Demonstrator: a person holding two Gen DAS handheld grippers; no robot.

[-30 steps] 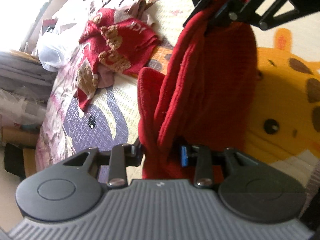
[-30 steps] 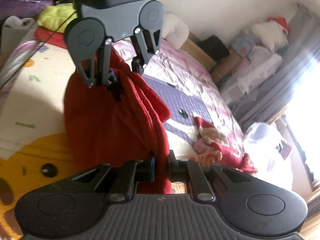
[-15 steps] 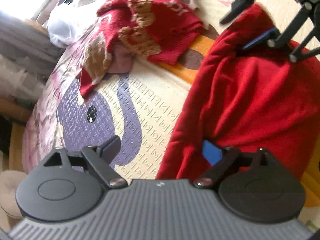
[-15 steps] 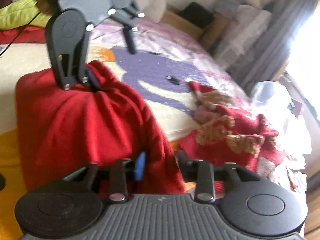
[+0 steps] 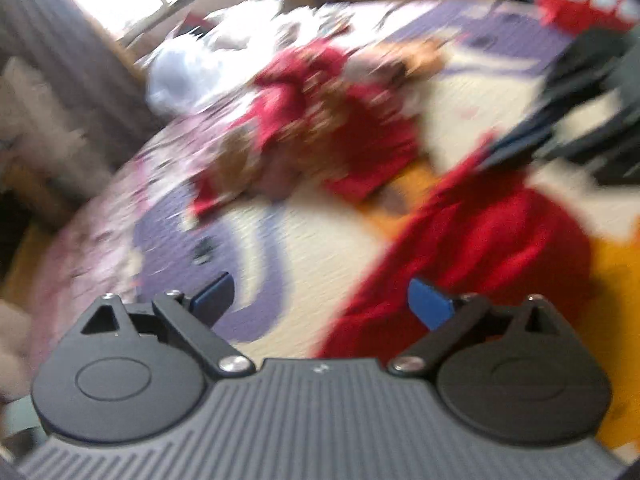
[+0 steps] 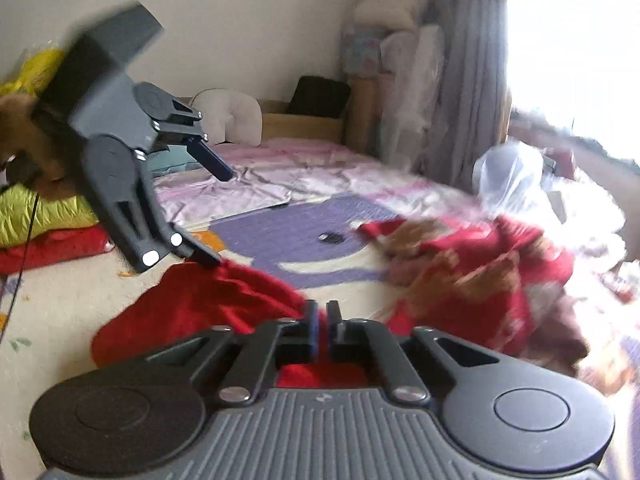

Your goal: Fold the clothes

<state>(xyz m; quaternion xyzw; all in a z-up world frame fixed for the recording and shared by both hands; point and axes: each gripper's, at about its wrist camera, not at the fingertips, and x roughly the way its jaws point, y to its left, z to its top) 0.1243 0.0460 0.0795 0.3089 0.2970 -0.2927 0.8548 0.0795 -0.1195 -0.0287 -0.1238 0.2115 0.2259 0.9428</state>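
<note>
A plain red garment (image 6: 200, 308) lies bunched on the printed play mat (image 6: 280, 232). My right gripper (image 6: 322, 316) is shut at the garment's near edge, which runs up to its fingertips. My left gripper (image 6: 216, 216) hangs open over the far side, its lower finger touching the cloth. The left wrist view is blurred by motion. There my left gripper (image 5: 320, 302) is wide open with nothing between its blue pads (image 5: 430, 308), and the red garment (image 5: 480, 248) lies to the right of it.
A second red garment with a tan pattern (image 6: 480, 272) lies crumpled further right on the mat, also blurred (image 5: 320, 140). A white plastic bag (image 6: 508, 176) sits by the curtain. Yellow-green and red bedding (image 6: 40, 208) is piled at the left. A small black object (image 6: 330, 237) rests on the mat.
The red garment went from hanging between both grippers to lying on the mat. My left gripper opened and pulled back from it. My right gripper opened half a second ago and is shut again.
</note>
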